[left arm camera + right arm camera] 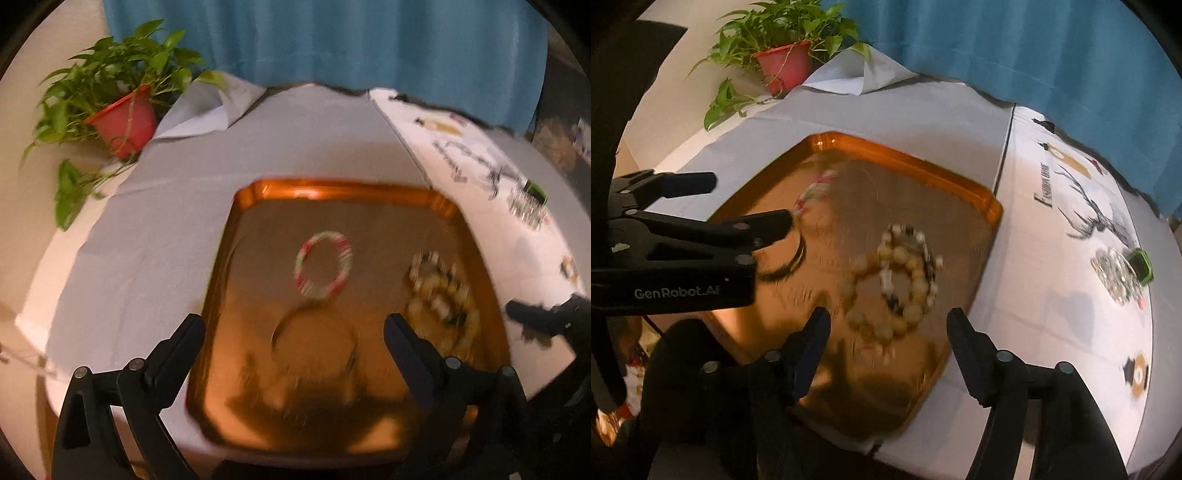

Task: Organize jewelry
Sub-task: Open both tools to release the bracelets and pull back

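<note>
Both of my grippers hang over the copper tray [443, 201] with jaws spread and nothing between them. From the left gripper [293, 325], the red-and-white bangle [323, 265] lies at twelve o'clock on the tray floor, and a thin dark ring [314, 334] sits directly under the gap. From the right gripper [888, 325], the heap of beaded bracelets [894, 280] lies at twelve o'clock, just ahead of the fingertips.

My worry is the tangle: the bead strands overlap, so a pinch on one, I judge, could drag its neighbours along or spill them over the rim. The two grippers also work close together above one tray and could knock each other.

Motion blur smears both views. I cannot count the bead strands or tell whether the dark ring is one piece or two. The left gripper hides part of the bangle in the right view, and more jewelry [1117, 277] at two o'clock on the printed cloth [1052, 295] is too small to identify.
</note>
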A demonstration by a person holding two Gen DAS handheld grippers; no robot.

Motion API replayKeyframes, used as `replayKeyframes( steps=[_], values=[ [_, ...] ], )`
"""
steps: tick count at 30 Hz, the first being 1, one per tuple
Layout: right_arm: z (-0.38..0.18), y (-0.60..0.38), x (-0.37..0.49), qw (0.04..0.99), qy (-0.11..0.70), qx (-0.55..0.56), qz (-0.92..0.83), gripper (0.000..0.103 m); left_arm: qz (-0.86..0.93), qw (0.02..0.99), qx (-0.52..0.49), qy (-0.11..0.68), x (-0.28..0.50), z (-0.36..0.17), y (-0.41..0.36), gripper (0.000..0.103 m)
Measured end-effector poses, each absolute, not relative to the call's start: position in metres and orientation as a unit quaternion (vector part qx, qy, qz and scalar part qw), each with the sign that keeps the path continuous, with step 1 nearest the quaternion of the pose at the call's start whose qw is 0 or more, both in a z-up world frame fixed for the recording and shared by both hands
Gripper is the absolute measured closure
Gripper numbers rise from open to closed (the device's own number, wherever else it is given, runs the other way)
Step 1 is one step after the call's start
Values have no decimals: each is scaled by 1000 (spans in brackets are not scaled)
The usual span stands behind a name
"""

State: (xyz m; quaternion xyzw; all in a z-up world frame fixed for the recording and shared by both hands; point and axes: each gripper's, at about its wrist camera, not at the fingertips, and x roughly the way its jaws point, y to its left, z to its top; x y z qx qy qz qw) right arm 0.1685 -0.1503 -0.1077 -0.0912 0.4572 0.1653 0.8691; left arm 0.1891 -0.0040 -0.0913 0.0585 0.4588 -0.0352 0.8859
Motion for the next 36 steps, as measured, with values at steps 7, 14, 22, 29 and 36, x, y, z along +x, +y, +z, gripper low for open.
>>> replayKeyframes(
  steps=[7,14,22,29,36],
  values=[
    [-100,-170,98,879,449,-76,143,34,-42,888,17,458,98,-78,-8,7],
    [-73,-184,26,891,431,-57,130,32,-32,901,-3,434,19,-59,-15,6],
    [-47,-200,-35,908,395,-57,124,29,-3,916,-3,401,-28,-36,-10,6],
    [-34,-214,-60,919,374,-45,115,29,-5,923,17,385,-56,-29,-20,6],
    [-28,-222,-73,924,363,-38,113,29,-10,926,41,376,-67,-23,-32,5]
  ],
)
